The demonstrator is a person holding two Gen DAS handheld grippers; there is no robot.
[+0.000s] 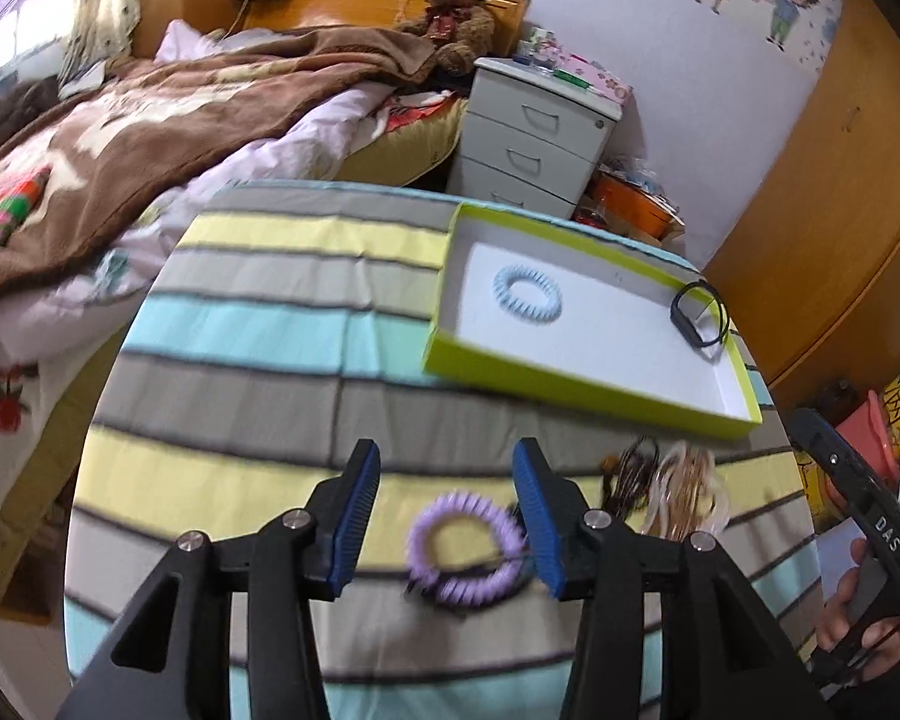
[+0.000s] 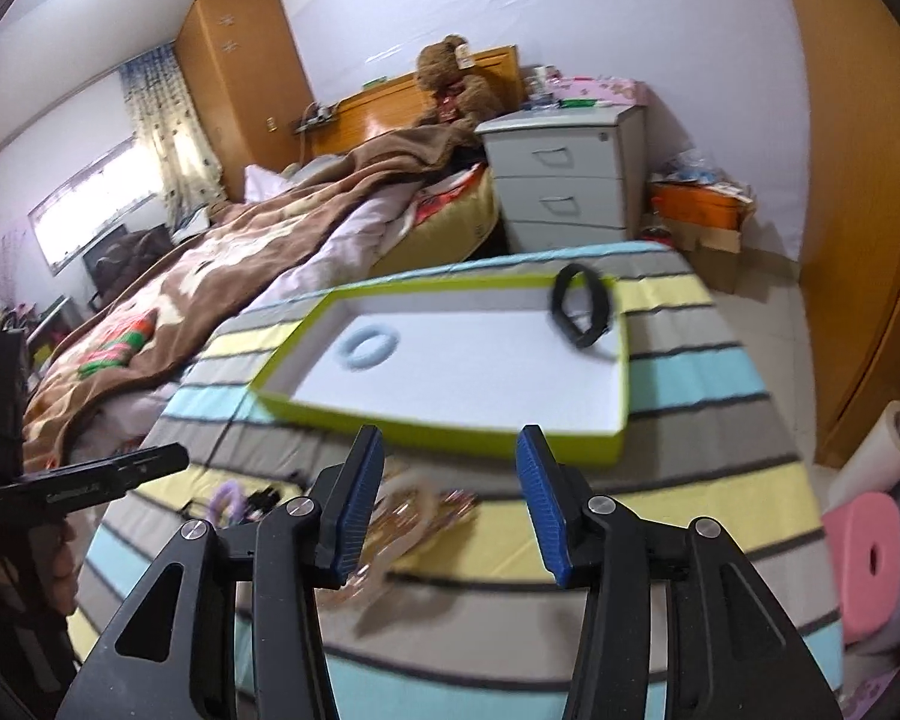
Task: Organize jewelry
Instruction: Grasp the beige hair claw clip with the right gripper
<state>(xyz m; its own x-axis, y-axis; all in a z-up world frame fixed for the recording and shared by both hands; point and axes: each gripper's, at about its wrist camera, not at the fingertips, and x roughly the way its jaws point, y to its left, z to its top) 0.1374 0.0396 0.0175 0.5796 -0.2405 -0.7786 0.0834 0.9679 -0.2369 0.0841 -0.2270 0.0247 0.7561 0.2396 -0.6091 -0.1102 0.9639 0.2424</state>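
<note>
A lime-green tray with a white floor lies on the striped cloth and holds a pale blue spiral band and a black bracelet. My left gripper is open above a purple spiral band, which lies between its jaws. A dark hair tie and pale gold bangles lie to its right. My right gripper is open and empty above the gold bangles. The tray, blue band, black bracelet and purple band show in the right wrist view too.
The striped cloth covers the work surface. A bed with a brown blanket lies to the left. A grey drawer unit stands behind. A wooden wardrobe and a pink stool are on the right.
</note>
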